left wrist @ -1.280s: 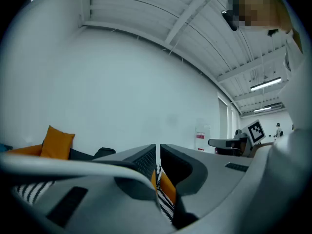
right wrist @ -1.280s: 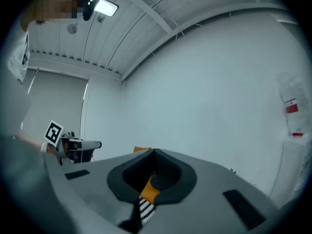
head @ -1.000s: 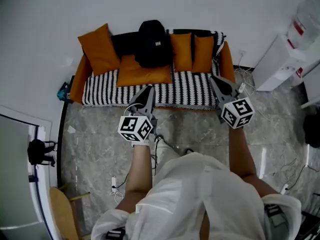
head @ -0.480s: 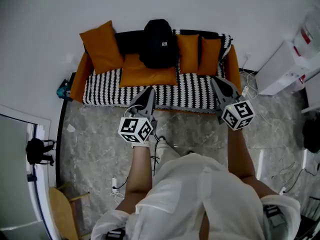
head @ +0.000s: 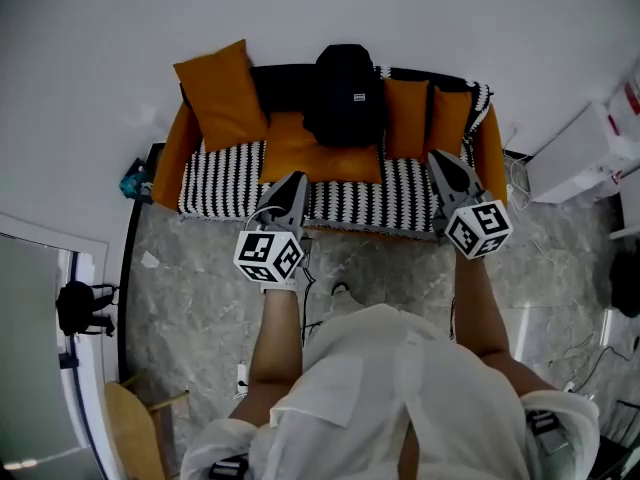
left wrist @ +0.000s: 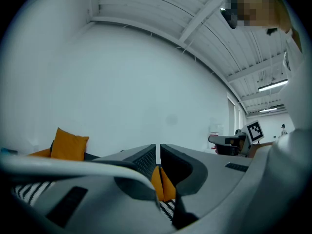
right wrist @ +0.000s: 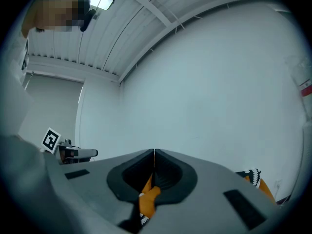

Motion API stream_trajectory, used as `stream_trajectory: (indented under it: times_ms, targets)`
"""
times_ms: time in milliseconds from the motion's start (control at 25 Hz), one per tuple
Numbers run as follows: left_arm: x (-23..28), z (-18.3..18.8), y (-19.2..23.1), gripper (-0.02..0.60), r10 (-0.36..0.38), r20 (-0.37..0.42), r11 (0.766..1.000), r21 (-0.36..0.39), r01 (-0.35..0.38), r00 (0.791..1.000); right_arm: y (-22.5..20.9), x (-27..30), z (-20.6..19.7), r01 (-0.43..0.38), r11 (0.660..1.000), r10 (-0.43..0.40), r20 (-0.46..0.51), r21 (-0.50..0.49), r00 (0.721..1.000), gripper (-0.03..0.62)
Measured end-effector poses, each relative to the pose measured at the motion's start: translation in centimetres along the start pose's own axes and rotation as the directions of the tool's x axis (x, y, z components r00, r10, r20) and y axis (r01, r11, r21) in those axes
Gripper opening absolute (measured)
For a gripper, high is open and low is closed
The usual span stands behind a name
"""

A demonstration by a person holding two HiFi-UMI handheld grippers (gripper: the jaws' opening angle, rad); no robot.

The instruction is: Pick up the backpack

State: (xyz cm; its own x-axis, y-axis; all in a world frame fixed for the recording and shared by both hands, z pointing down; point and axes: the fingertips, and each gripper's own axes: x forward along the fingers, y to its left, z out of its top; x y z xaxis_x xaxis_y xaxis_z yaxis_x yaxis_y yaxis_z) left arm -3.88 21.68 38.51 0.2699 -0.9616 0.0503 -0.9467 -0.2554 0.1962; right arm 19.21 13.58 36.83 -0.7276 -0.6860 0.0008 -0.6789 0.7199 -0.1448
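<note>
Grey marbled floor (head: 190, 268) low in frame, striped sofa (head: 225, 180) against white wall above. Black backpack (head: 345, 93) upright at upper centre, between orange cushions (head: 222, 93). Below it, untouching: left gripper (head: 296, 178) and right gripper (head: 438, 158), both closed, empty.

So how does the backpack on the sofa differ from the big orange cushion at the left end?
The backpack is black with a rounded top; the cushion is plain orange and square. The backpack stands upright near the middle of the sofa, while the cushion leans tilted at the left end. Both rest against the sofa's back.
</note>
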Motion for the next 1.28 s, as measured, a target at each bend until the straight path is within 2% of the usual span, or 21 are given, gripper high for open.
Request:
stream_trajectory:
  times_ms: [400, 680, 840, 1040, 1280]
  targets:
    - [1.3, 1.7, 7.9, 0.048, -0.041, 0.009, 0.999, -0.001, 0.041, 0.999, 2.6, 7.1, 0.0, 0.037, 0.999, -0.037, 0.005, -0.006, 0.999, 0.018]
    - [3.3, 0.9, 10.9, 0.048, -0.043, -0.001, 0.998, -0.037, 0.043, 0.999, 2.0, 10.6, -1.4, 0.036, 0.999, -0.036, -0.038, -0.01, 0.999, 0.019]
    - [6.3, 0.2, 12.1, 0.048, -0.041, -0.022, 0.998, -0.039, 0.04, 0.999, -0.3, 13.5, -2.5, 0.036, 0.999, -0.037, -0.064, -0.02, 0.997, 0.019]
    - [12.0, 0.2, 14.5, 0.048, -0.045, -0.037, 0.998, -0.039, 0.043, 0.998, -5.2, 19.3, -3.7, 0.045, 0.999, -0.044, -0.073, 0.007, 0.996, 0.02]
    - [20.6, 0.7, 18.1, 0.048, -0.078, 0.003, 0.987, -0.141, 0.077, 0.997, -11.3, 27.0, -4.0, 0.033, 0.999, -0.031, -0.09, 0.019, 0.995, 0.02]
